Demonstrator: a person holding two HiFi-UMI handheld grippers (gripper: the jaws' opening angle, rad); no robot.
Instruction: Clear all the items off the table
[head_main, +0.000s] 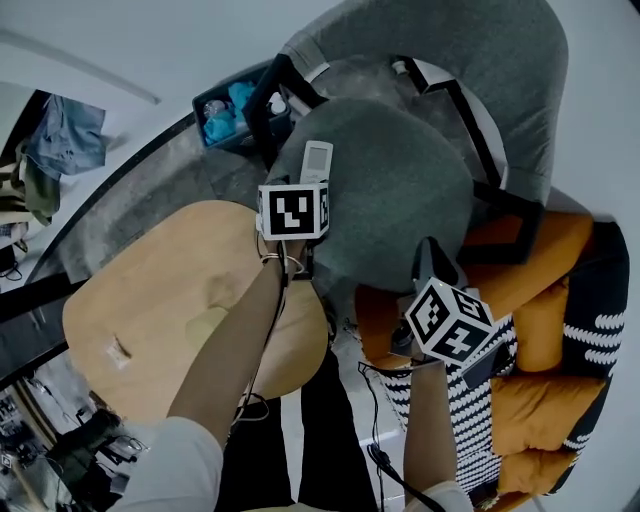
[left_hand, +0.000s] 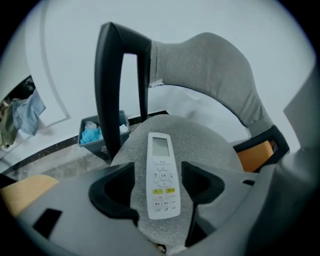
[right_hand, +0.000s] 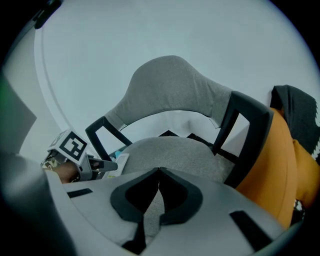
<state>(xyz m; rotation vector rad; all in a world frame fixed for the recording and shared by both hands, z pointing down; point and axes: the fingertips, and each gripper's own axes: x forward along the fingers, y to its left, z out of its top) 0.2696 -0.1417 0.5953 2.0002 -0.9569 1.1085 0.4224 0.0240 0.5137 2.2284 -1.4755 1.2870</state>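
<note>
Set-down step: remote control (head_main: 316, 160) lies on the far grey chair seat (left_hand: 210, 145), with the left gripper (left_hand: 158, 171) spread astride it, pads clear. Right gripper (right_hand: 159, 181) is pressed together and empty. Next, probably: lift clear and return left to the wooden table (head_main: 150, 290).

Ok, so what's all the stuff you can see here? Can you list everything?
chair: one, grey with black arms, next to the table
remote: one, white, lying on the chair seat
table: one, light wood, round, lower left in the head view
bin: one, blue-grey, on the floor beyond the chair
cushions: at least two, orange, right of the chair
striped cloth: one, black and white, by the cushions
clothes: a few, blue and green, far left
left gripper: one, grey, jaws open either side of the remote
right gripper: one, grey, jaws shut, empty
</note>
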